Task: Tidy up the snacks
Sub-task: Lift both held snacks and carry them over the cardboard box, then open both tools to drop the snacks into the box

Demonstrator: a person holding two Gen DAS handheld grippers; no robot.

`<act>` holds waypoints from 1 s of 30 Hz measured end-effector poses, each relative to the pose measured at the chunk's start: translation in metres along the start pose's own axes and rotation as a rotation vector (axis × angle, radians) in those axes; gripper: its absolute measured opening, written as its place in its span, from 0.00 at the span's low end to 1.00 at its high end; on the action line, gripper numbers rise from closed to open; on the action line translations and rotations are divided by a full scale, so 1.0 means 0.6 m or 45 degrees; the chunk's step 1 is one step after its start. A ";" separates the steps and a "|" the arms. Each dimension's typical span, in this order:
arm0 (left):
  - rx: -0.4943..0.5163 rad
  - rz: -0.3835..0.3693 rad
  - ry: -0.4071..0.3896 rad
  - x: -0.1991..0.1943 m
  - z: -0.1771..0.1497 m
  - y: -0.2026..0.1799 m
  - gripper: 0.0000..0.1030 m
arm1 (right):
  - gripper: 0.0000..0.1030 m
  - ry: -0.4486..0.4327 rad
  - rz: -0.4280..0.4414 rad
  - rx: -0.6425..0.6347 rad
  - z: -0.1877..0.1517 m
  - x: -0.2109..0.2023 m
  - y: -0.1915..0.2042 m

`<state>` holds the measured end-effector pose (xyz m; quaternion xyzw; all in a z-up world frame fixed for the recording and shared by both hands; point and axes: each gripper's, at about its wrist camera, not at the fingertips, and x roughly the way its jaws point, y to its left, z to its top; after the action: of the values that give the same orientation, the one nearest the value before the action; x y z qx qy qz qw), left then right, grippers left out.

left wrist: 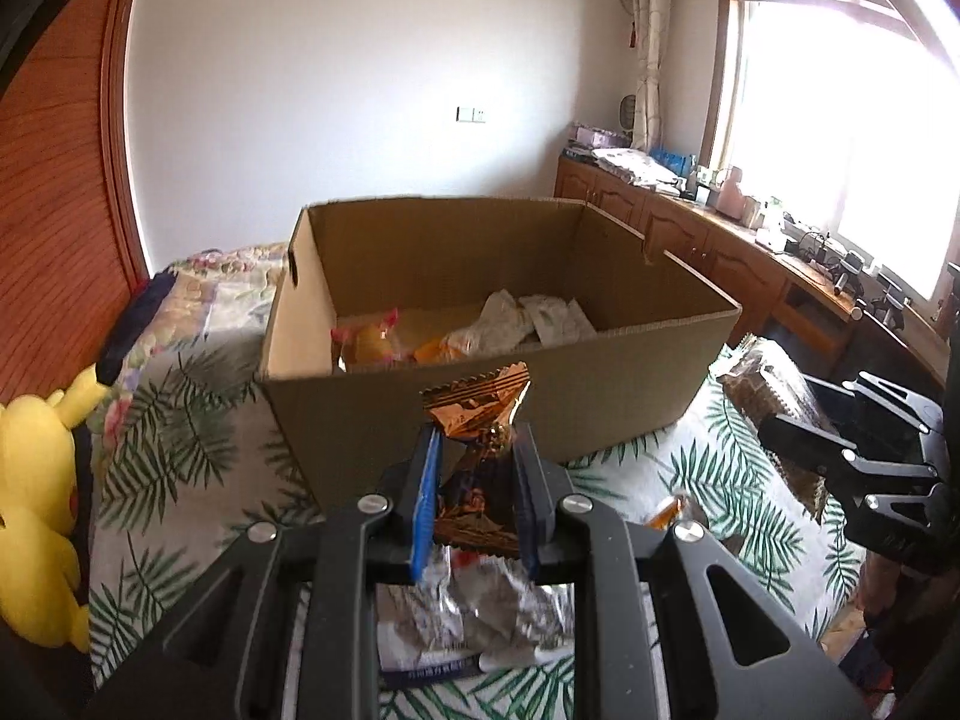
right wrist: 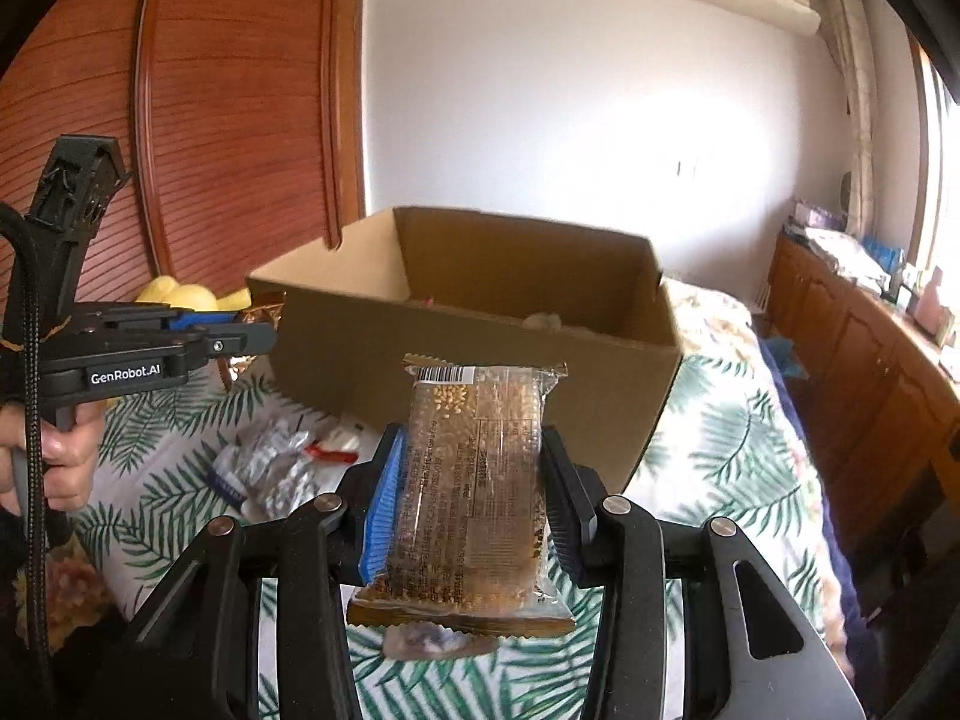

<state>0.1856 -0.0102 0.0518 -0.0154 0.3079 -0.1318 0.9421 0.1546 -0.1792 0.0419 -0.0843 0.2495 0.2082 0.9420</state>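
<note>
Above the leaf-print bed (right wrist: 714,420), both tongs are carrying snacks toward the open box (left wrist: 480,408), which is sitting on the bedspread with its top flaps out of the way, presumably so packets can be dropped straight in. The left tongs (left wrist: 474,450) are nearly closed and are pinching a gold packet (left wrist: 480,402) by its narrow middle; the crimped upper end is sticking up past the pads, just short of the box's near wall. Gripping at the waist is probably keeping the slippery foil from sliding out. The right tongs (right wrist: 468,468) are standing wider, because they are clamping a clear bar (right wrist: 474,480) across its width, the pads pressing on both long edges while the sealed ends are hanging free above and below. That bar is hanging in front of the box's near corner, below the rim.

Inside the box a pink-edged bag (left wrist: 369,342) and some white wrappers (left wrist: 528,318) are already lying on the bottom, so sorting looks partly done. A silver bag (right wrist: 270,468) and a small red-and-white packet (right wrist: 336,447) are waiting on the bed beside the box, apparently not yet collected. A yellow plush (left wrist: 36,516) is sitting at the bed's edge, well apart from the work. Both packets look to need more height before they can clear the rim.
</note>
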 end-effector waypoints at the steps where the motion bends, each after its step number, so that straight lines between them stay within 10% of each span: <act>1: 0.006 0.000 -0.007 0.001 0.006 -0.001 0.20 | 0.42 -0.009 -0.004 -0.004 0.004 0.000 -0.003; 30: 0.074 0.019 -0.049 0.121 0.124 0.017 0.20 | 0.42 -0.141 -0.021 -0.060 0.134 0.119 -0.073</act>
<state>0.2876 -0.0228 0.0694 0.0116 0.2860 -0.1332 0.9489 0.2651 -0.1725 0.0773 -0.0969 0.1914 0.2108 0.9537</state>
